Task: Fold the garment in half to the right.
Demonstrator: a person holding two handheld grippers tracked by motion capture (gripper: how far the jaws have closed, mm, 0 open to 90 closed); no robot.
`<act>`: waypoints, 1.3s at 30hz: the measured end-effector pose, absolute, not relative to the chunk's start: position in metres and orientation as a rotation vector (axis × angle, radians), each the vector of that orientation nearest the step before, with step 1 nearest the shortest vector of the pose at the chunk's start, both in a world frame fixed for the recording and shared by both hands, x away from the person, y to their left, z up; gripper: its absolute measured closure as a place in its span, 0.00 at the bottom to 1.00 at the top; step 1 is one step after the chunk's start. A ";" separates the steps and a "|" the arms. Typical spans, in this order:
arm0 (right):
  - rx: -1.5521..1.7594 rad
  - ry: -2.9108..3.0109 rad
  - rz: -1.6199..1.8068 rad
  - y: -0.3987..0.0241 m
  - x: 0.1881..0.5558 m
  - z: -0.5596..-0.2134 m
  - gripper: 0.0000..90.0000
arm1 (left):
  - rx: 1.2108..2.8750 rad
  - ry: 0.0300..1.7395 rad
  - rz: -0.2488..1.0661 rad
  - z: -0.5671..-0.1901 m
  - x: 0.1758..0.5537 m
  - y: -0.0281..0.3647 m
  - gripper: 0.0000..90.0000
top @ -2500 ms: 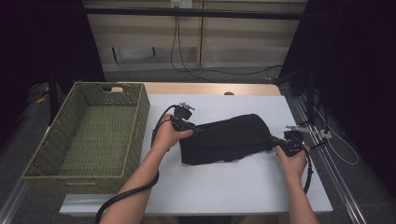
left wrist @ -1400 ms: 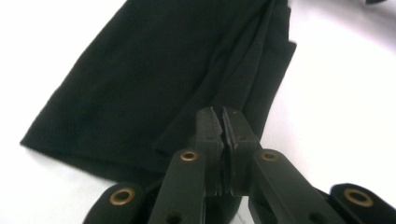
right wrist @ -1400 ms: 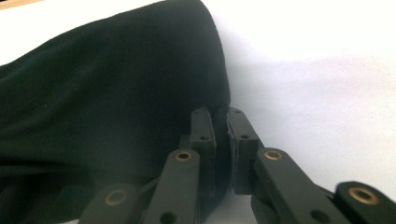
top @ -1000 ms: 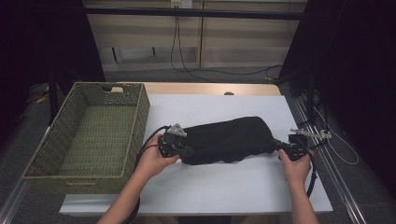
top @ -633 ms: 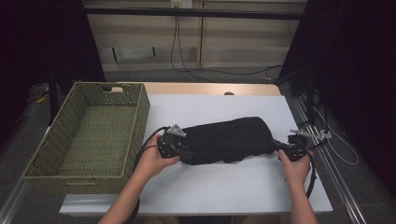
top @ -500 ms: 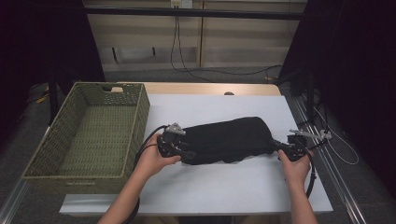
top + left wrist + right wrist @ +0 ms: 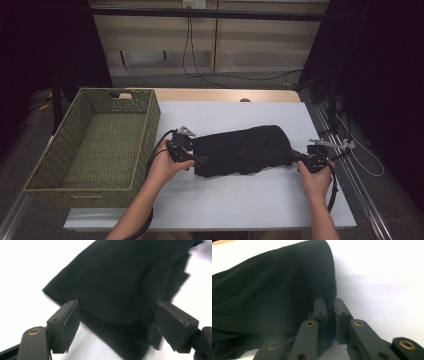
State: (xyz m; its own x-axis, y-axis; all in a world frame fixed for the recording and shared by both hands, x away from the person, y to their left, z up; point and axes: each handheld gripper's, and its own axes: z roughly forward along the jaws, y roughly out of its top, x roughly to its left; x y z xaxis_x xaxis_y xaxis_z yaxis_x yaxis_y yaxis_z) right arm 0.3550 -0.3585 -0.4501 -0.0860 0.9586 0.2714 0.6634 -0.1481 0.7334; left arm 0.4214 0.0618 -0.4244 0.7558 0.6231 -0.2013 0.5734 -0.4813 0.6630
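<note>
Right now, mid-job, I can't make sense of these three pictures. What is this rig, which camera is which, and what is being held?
A person holds a two-jaw tool in each hand. The high view looks down on a white table with a black folded cloth and a green woven basket. The other two views ride on the tools. The left gripper has just been opening; its pads stand apart, off the cloth's end. The right gripper is pinched on the cloth's other end.

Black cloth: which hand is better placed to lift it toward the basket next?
Right. The right gripper is shut on the black cloth at its right end, while the left gripper has just been opening; its pads stand clear of the fold. The basket sits left, so it's probably a long carry.
</note>
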 end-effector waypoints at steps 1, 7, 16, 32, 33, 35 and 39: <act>1.825 1.758 1.099 -0.359 0.355 -0.450 0.92 | 2.210 0.902 0.091 -0.428 0.423 0.062 0.24; 1.821 1.761 1.105 -0.359 0.355 -0.450 0.92 | 2.193 0.943 0.112 -0.435 0.432 0.062 0.26; 1.813 1.758 1.113 -0.359 0.356 -0.449 0.92 | 2.164 0.928 0.119 -0.427 0.436 0.064 0.23; 1.806 1.762 1.108 -0.358 0.357 -0.449 0.92 | 2.169 0.983 0.182 -0.449 0.475 0.062 0.26; 1.806 1.763 1.109 -0.358 0.357 -0.449 0.92 | 2.164 0.996 0.199 -0.452 0.478 0.063 0.26; 1.807 1.763 1.110 -0.358 0.357 -0.449 0.92 | 2.123 1.019 0.202 -0.457 0.483 0.063 0.27; 1.798 1.773 1.095 -0.357 0.358 -0.449 0.92 | 2.161 0.987 0.207 -0.456 0.487 0.059 0.31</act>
State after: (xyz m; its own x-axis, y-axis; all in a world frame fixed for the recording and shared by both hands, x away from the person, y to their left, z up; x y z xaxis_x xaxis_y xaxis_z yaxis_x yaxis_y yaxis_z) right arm 0.3582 -0.3572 -0.4494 -0.1037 0.9610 0.2565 0.6594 -0.1266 0.7410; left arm 0.4871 0.0587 -0.4559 0.6911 0.7073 -0.1485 0.5884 -0.4314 0.6839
